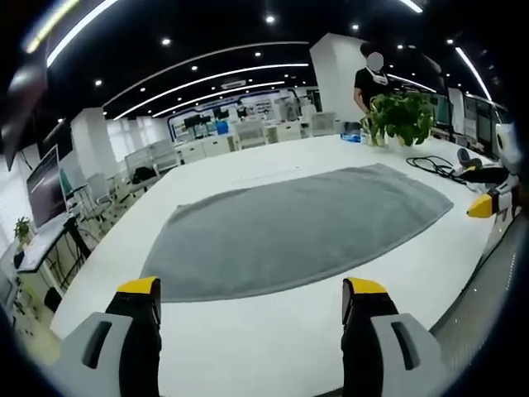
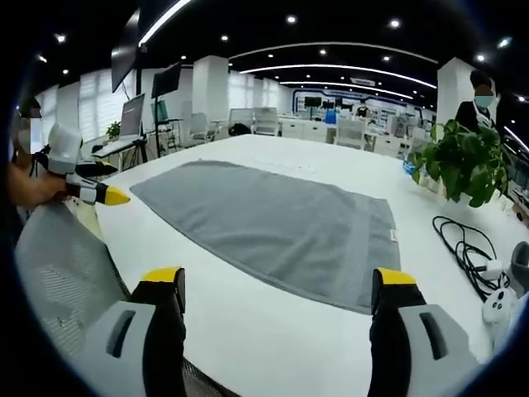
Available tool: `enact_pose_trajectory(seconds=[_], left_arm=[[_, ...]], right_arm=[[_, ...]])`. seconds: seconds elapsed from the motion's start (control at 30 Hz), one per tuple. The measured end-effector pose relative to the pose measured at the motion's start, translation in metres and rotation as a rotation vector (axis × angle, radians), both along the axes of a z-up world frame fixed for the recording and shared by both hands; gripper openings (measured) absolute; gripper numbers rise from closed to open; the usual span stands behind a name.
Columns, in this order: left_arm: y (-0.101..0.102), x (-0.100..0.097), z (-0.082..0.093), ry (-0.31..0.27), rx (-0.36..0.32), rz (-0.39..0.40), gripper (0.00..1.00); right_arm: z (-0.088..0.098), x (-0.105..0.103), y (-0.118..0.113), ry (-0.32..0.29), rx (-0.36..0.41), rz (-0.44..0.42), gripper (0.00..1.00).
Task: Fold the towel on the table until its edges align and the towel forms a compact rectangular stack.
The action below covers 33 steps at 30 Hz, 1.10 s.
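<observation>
The grey towel [image 1: 297,227] lies flat and unfolded in the middle of the white tabletop [image 1: 273,347]. The left tongs [image 1: 252,302] and the right tongs [image 2: 281,289] are both spread wide above the near edge, apart from the towel and holding nothing. A potted plant [image 2: 463,161] and a black cable [image 2: 467,240] are beside the towel.

Left gripper view: low over near table [image 1: 273,347] edge, facing far across grey towel [image 1: 297,227], plant [image 1: 402,116] far right. Right gripper view: same near edge, further right, angled leftward. Shared: towel, plant, white tabletop, each other's gripper.
</observation>
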<state>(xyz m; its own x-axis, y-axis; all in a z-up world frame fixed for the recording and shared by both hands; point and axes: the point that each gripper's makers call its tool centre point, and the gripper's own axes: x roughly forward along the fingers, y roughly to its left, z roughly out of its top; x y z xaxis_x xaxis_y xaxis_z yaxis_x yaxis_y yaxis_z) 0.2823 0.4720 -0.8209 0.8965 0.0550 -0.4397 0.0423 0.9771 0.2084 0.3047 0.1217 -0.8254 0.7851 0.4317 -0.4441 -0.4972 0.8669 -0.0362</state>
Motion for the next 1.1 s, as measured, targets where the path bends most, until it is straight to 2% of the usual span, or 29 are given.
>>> enact_pose_trajectory(seconds=[0.2, 0.4, 0.53, 0.6, 0.7, 0.83, 1.1], left_arm=[[-0.001, 0.0, -0.001, 0.007, 0.001, -0.004, 0.93], [-0.005, 0.001, 0.001, -0.005, -0.014, -0.017, 0.93], [-0.007, 0.001, -0.002, 0.012, -0.014, -0.025, 0.93], [-0.008, 0.001, -0.004, 0.019, -0.014, -0.031, 0.93], [-0.01, 0.002, -0.004, 0.018, -0.021, -0.045, 0.92], [-0.012, 0.003, -0.002, 0.009, -0.035, -0.055, 0.93], [-0.016, 0.003, -0.006, 0.023, -0.036, -0.08, 0.92]], right_arm=[[0.003, 0.001, -0.003, -0.006, 0.024, -0.026, 0.94], [0.001, 0.004, -0.01, 0.003, 0.017, -0.055, 0.95], [-0.002, 0.004, -0.015, 0.014, 0.011, -0.077, 0.95], [-0.001, 0.004, -0.015, 0.012, 0.014, -0.079, 0.95], [-0.005, 0.003, -0.015, 0.027, -0.022, -0.075, 0.95], [0.001, 0.004, -0.015, 0.004, -0.007, -0.079, 0.95], [-0.001, 0.004, -0.017, 0.007, -0.03, -0.081, 0.94]])
